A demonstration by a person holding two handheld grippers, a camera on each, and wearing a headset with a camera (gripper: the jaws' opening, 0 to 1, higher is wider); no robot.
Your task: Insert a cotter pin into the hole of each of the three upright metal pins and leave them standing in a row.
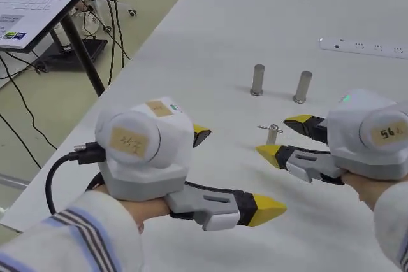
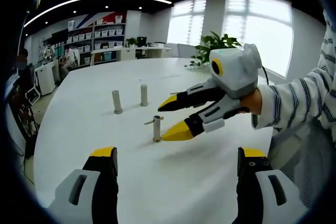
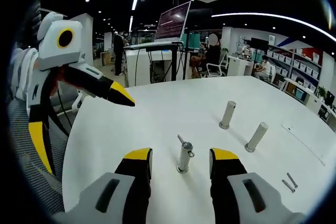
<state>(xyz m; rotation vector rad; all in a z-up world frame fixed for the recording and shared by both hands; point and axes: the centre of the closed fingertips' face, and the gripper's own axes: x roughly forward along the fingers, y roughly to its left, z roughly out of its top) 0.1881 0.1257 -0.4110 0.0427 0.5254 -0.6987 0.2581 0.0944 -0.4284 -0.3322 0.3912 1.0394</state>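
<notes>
One of 3 metal pins looks done: nearest pin has a cotter pin thru its hole; 2nd pin & 3rd pin behind are bare, all upright. Spare cotter pins lie on desk. Right gripper fingers spread around done pin; left gripper spread, empty. White desk w/ power strip; open-plan office.

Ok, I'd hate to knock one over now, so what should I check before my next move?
1. Cotter pin through the near metal pin: ok.
2. Near metal pin upright: ok.
3. Right gripper open, jaws either side of it: ok.
4. Left gripper open and empty: ok.
5. Two far metal pins upright: ok; cotter pins in them: not ok.
6. Spare cotter pins on the table: ok, two lie there.
</notes>
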